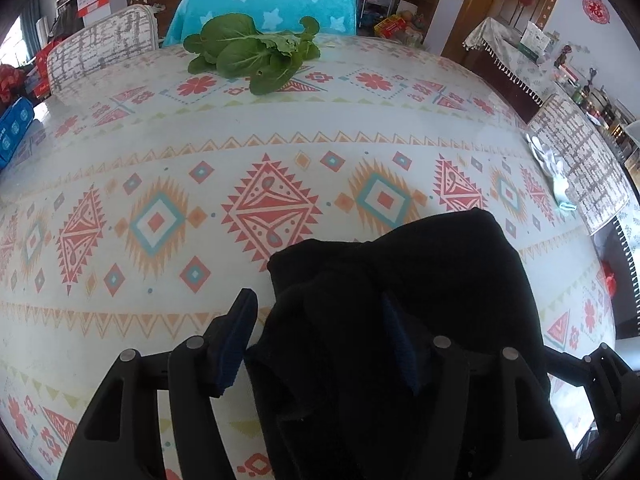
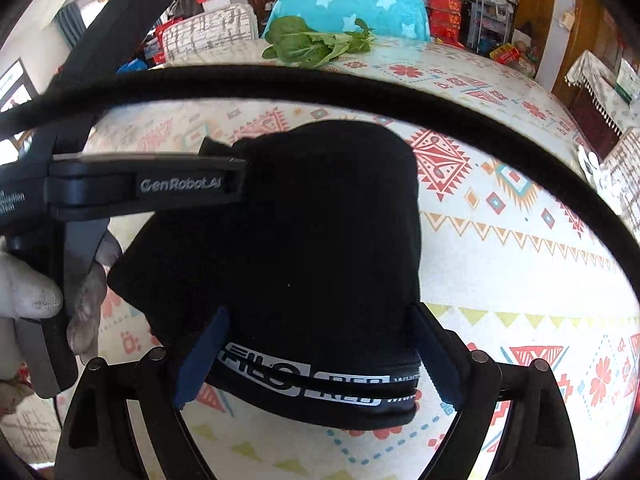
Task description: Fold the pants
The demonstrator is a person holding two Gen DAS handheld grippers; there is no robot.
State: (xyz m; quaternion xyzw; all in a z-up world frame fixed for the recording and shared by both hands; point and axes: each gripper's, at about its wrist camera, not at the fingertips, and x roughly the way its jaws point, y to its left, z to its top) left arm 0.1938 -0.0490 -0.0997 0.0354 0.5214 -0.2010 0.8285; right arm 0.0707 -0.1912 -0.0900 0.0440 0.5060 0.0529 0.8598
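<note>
The black pants (image 1: 440, 272) lie folded into a compact bundle on the patterned tablecloth (image 1: 160, 152). My left gripper (image 1: 320, 340) points down at the bundle's left edge, open. One blue pad (image 1: 236, 340) stands just clear of the cloth and the other pad (image 1: 400, 344) rests against the fabric. In the right wrist view the pants (image 2: 320, 220) show their lettered waistband (image 2: 340, 384) toward me. My right gripper (image 2: 318, 356) straddles that end, wide open, a pad at each side. The left gripper (image 2: 236, 168) enters from the left, held by a gloved hand (image 2: 32, 292).
A bunch of leafy greens (image 1: 252, 52) lies at the table's far edge, with a turquoise star-covered chair (image 1: 272, 4) and a grey-patterned chair (image 1: 100, 52) behind. A pale glove (image 1: 556, 172) lies at the right edge. A black cable (image 2: 320, 84) arcs across the right wrist view.
</note>
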